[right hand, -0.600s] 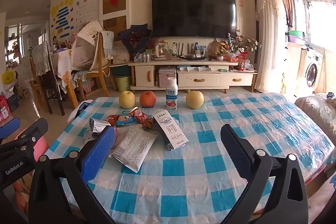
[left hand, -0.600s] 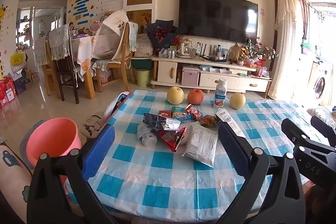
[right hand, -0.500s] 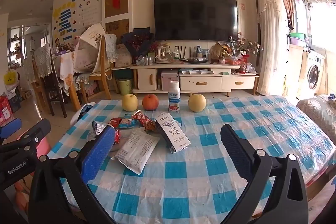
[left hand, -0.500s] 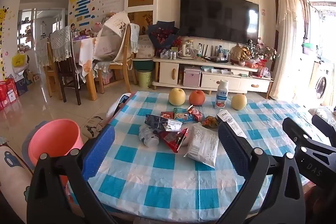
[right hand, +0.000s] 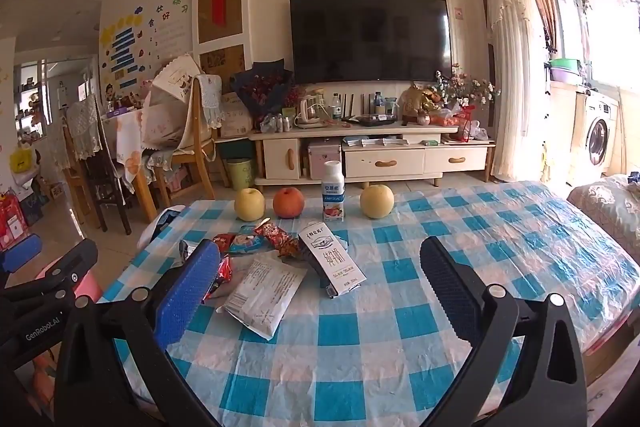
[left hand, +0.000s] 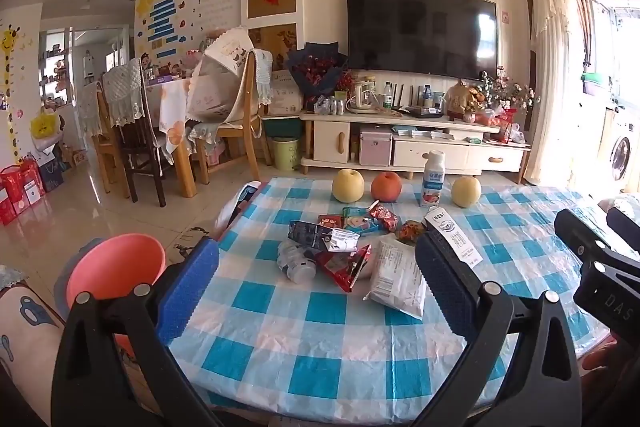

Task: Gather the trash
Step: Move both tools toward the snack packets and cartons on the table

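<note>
two wrist-camera views over a table [left hand: 320,367] covered in a blue and white checked cloth. at the bottom of the left view, the left gripper [left hand: 318,277] hangs above the near edge with its blue-padded jaws spread wide, holding nothing. the right gripper [right hand: 320,277] fills the bottom of the right view the same way, jaws apart and empty. low at the left of the left view, a pink bin [left hand: 116,275] stands on the floor beside the table. in the middle of the cloth lies the trash: a white packet [left hand: 396,279], a red wrapper [left hand: 346,265], a small plastic bottle [left hand: 296,263] on its side, a silver wrapper [left hand: 324,237] and a flattened milk carton [right hand: 334,259], all close together. behind them, near the far edge, a row: a yellow apple [left hand: 348,185], a red apple [left hand: 386,187], an upright yogurt bottle [left hand: 433,179] and another yellow apple [left hand: 465,191]. beyond, at the top, a television [left hand: 420,31] hangs over a cream cabinet [left hand: 412,147].
</note>
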The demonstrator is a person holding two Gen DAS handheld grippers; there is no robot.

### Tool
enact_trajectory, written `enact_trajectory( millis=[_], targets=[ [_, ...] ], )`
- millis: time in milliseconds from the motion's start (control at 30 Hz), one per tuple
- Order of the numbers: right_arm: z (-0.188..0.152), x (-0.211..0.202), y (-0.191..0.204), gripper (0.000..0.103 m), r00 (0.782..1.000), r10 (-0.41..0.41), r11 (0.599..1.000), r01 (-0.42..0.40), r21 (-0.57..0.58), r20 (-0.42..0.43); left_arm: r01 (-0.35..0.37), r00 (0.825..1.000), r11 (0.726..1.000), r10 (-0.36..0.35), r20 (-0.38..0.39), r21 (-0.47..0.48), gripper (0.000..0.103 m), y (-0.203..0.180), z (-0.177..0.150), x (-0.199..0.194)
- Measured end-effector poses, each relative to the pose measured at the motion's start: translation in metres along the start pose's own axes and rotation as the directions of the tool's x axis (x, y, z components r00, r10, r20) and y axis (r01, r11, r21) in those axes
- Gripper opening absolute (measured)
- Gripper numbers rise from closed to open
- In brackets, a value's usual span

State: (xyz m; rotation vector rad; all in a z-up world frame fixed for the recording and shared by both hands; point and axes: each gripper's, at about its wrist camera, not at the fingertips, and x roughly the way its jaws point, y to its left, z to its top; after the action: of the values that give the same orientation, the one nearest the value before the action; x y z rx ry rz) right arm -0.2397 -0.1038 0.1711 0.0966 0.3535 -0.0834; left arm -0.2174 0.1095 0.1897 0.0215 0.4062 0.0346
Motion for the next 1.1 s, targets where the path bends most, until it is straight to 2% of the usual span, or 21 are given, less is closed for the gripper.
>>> enact_trajectory(
  millis=[433,633,1100],
  targets=[
    [-0.003,0.007,0.003,0.099,0.999,0.028,0.999,-0.03,-0.04,-0.047,-0.034,0.999,0.999,0.034,-0.028,0.004,0.099,0.006,-0.002,0.006],
    [-0.003,0.008,0.007,0.099,0.999,0.008,0.996,-0.011,-0.085,-0.044,-0.036,0.999,0.999,0.037,-0.038,0.008,0.099,0.006,-0.002,0.009],
    [-0.01,0.025,0.004,0.099,0.989,0.06,0.997,-0.065,-0.033,-0.133,-0.045,0.996,0.999,0.046,-0.076,0.018,0.099,0.003,-0.014,0.029]
  ],
)
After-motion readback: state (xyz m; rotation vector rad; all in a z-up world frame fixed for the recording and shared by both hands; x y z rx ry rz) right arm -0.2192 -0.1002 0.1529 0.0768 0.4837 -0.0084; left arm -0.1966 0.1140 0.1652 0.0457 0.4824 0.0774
